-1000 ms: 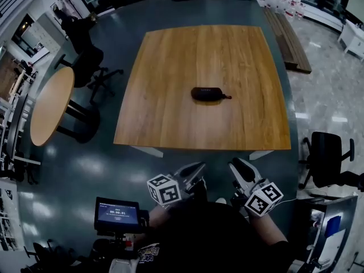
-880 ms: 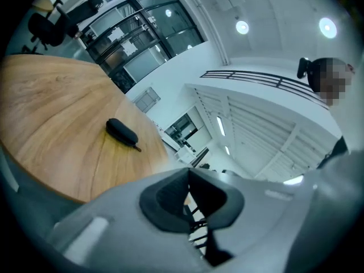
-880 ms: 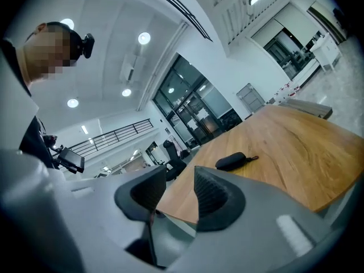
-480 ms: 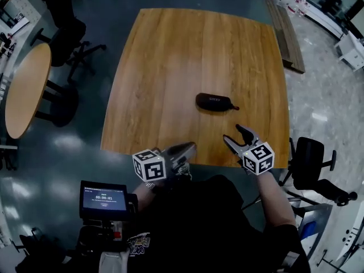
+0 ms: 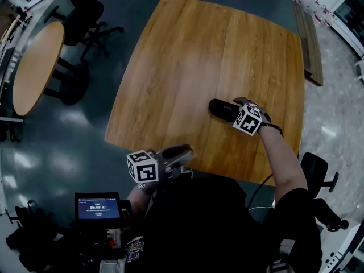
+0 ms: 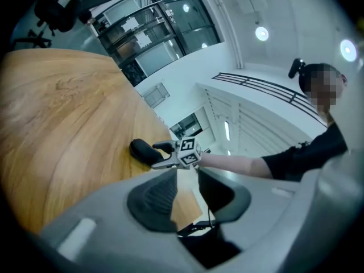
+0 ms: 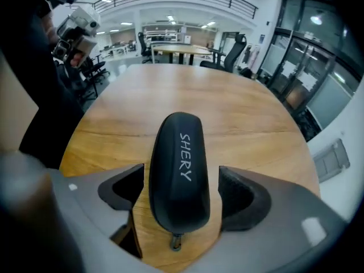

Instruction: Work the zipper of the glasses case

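Note:
A black zipped glasses case (image 5: 222, 109) (image 7: 179, 164) lies on the square wooden table (image 5: 187, 67), toward its right side. My right gripper (image 5: 235, 107) (image 7: 181, 178) reaches over the case's right end, with that end between its jaws. Those jaws are opening, and a gap shows on each side of the case. The zipper pull (image 7: 175, 242) hangs from the end nearest this gripper. My left gripper (image 5: 183, 152) (image 6: 186, 186) hovers at the table's near edge, far from the case (image 6: 142, 151). Its jaws are opening too, with nothing between them.
A round wooden table (image 5: 37, 67) and a black office chair (image 5: 85, 10) stand to the left on the dark floor. Another chair (image 5: 318, 175) is at the right. A small screen (image 5: 98, 208) sits below my left gripper. A wooden bench (image 5: 311, 44) lies beyond the table's right edge.
My right gripper has moved from the table's near edge out over the case, and its jaws have spread wide. My left gripper stays by the near edge.

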The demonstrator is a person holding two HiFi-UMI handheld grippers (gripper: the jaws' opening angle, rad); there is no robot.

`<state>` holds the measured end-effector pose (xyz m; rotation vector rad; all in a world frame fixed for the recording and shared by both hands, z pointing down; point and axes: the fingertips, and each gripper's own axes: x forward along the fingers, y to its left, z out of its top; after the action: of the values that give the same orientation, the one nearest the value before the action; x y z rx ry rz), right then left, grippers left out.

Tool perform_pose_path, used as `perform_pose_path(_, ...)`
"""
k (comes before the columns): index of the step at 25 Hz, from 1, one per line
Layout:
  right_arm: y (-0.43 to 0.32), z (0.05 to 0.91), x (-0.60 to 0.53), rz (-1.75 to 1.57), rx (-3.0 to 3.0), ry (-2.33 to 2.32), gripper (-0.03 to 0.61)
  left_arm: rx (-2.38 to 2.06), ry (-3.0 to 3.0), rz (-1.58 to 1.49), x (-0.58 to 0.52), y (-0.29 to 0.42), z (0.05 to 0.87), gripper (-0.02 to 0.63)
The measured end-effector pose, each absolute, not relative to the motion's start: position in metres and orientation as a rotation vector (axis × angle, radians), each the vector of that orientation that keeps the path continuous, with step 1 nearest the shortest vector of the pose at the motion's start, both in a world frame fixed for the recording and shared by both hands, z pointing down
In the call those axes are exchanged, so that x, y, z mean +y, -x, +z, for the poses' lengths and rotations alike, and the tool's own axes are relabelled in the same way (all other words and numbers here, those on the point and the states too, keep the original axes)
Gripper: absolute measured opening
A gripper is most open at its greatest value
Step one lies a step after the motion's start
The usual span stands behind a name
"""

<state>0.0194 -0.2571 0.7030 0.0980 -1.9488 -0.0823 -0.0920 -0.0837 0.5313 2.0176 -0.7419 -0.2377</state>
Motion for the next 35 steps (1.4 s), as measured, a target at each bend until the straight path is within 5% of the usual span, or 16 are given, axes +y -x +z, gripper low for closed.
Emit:
perform_pose_path(5,-0.008,0.715,-0.25,-0.16,-1.945,0.03,0.342,-0.809,-1.989,-0.222,-0.074,0.1,0.533,0.14)
perform_pose_path(11,0.018,0.623,-0.21,-0.863,-1.948,0.215,0.336,-0.882,-2.177,0.035,-0.124,0.12,0.525,0.26)
perform_pose_path(14,0.026,0.564,-0.167,-1.108,-1.943,0.339,0.337,-0.668,-2.332,0.274,-0.145,0.079,0.512,0.343)
perform_pose_path(20,0.024,0.498,-0.113,-1.314,-1.865,0.425,0.337,-0.078,-2.368,0.458,-0.127,-0.013,0.48,0.366)
perform_pose_path(26,-0.014,0.447,-0.122,-0.879,-2.136,0.335,0.37,-0.003,-2.327,0.32,-0.125,-0.018,0.468,0.288)
perform_pose_path(30,-0.042,0.382,-0.136,-0.339,-2.493,0.339,0.218,0.195,-2.489,0.225,-0.1,-0.011,0.423,0.285)
perform_pose_path(35,-0.029,0.352,-0.11,0.132,-2.557,0.633,0.186,0.354,-2.66,0.436,-0.067,-0.007,0.4,0.281)
